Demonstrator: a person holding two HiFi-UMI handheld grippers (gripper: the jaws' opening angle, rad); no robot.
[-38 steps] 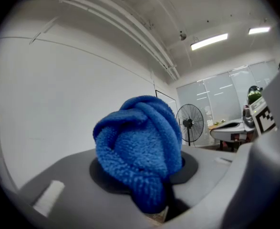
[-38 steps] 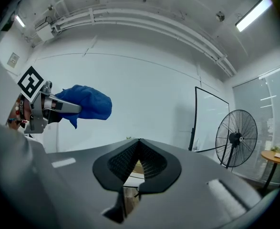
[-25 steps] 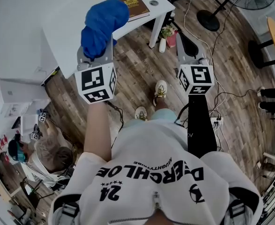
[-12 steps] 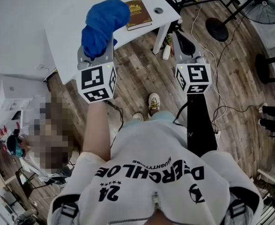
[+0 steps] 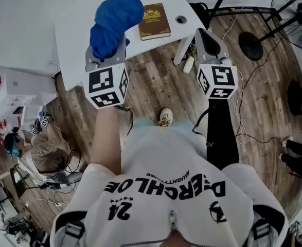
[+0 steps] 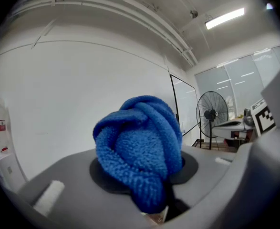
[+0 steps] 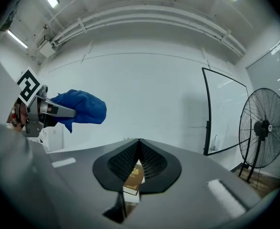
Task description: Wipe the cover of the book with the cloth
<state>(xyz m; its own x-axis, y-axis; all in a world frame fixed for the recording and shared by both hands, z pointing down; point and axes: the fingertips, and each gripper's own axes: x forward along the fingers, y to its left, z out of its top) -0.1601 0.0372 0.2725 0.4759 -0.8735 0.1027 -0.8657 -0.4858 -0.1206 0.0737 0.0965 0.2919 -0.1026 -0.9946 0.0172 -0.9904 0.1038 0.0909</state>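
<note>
Tabletop [image 5: 73, 30]: white, upper left of the head view.
Left tongs [image 5: 108, 48]: pinching the bunched blue cloth [image 5: 113, 23], raised over the tabletop's near edge.
Right tongs [image 5: 203, 35]: tips pressed together, holding nothing, above the wooden floor [image 5: 156, 81].
Book [image 5: 154, 21]: brown, cover up, flat on the tabletop, top centre, right of the cloth.

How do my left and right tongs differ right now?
Left tongs are shut on the bunched blue cloth; right tongs are shut with nothing between them. In the head view, left tongs show against the white table beside the book; right tongs show against wooden floor. Both point forward towards the table.
</note>
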